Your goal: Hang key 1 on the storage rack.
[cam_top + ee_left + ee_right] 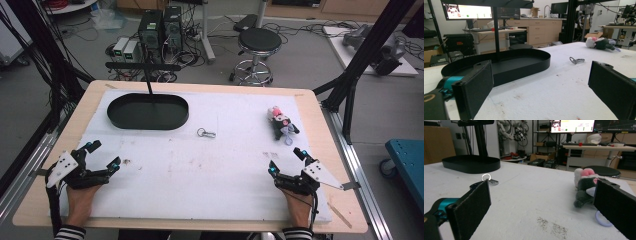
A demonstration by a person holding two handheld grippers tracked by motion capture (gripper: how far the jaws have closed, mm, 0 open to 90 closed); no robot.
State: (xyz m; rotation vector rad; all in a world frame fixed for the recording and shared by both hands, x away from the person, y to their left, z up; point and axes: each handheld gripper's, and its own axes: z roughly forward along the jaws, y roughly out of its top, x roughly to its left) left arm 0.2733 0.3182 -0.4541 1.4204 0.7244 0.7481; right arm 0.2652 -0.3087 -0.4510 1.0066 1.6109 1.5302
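Note:
A black oval tray with an upright post sits at the back left of the white mat; it shows close up in the left gripper view and far off in the right gripper view. A small metal key ring lies mid-table. A grey and pink plush toy with a pale purple loop lies at the right. My left gripper rests open at the front left. My right gripper rests open at the front right, just short of the toy.
The white mat covers most of the wooden table. Black frame posts stand at both sides of the table. A stool and computer towers stand on the floor beyond the far edge.

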